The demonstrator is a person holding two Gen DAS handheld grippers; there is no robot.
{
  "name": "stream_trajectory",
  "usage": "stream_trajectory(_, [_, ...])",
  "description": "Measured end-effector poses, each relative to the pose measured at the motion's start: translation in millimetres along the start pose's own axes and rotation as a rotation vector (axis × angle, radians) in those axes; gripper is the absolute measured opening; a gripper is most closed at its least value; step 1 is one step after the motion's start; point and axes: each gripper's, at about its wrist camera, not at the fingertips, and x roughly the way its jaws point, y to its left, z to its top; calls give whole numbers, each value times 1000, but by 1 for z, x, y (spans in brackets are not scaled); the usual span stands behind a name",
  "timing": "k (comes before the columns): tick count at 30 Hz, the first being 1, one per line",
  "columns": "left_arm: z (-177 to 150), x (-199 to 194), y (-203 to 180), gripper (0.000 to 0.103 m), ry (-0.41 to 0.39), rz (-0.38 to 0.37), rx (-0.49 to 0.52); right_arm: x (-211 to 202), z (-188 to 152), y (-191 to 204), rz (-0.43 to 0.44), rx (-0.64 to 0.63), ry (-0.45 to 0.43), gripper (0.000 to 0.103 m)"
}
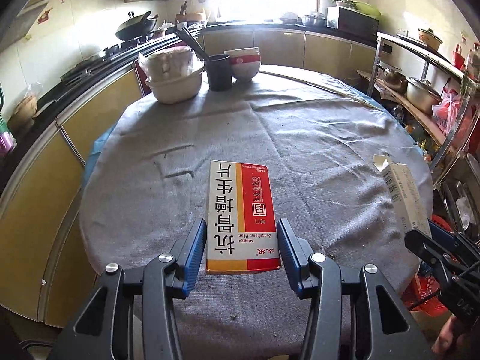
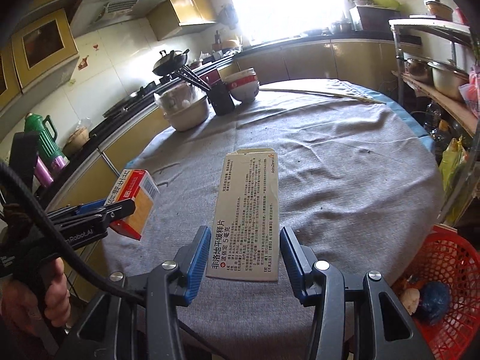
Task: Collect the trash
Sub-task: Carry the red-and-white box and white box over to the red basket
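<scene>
Left wrist view is showing the left gripper [image 1: 242, 244] clamping a red-and-white carton [image 1: 241, 213] above the grey cloth table [image 1: 315, 138]. The right gripper [image 2: 244, 253] is clamping a flat beige printed carton [image 2: 247, 210]. Both rigid cardboard boxes are awaiting deposit, presumably in the red mesh basket [image 2: 450, 273].

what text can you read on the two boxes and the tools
Red and white medicine box in left tool: "抗骨增生片", "Kanggu Zengsheng Pian".
Beige cardboard box in right tool: "非洛地平缓释片", "5毫克", "AstraZeneca"; fine print too small.
Left tool body: "Robot.AI", start hidden.
Right tool body: "DAS".
</scene>
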Motion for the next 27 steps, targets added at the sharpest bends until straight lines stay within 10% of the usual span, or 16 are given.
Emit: stream_trajectory(27, [-9,-42,-36,50,-75,11,95,-55,-22,-19,12,53,-75,51])
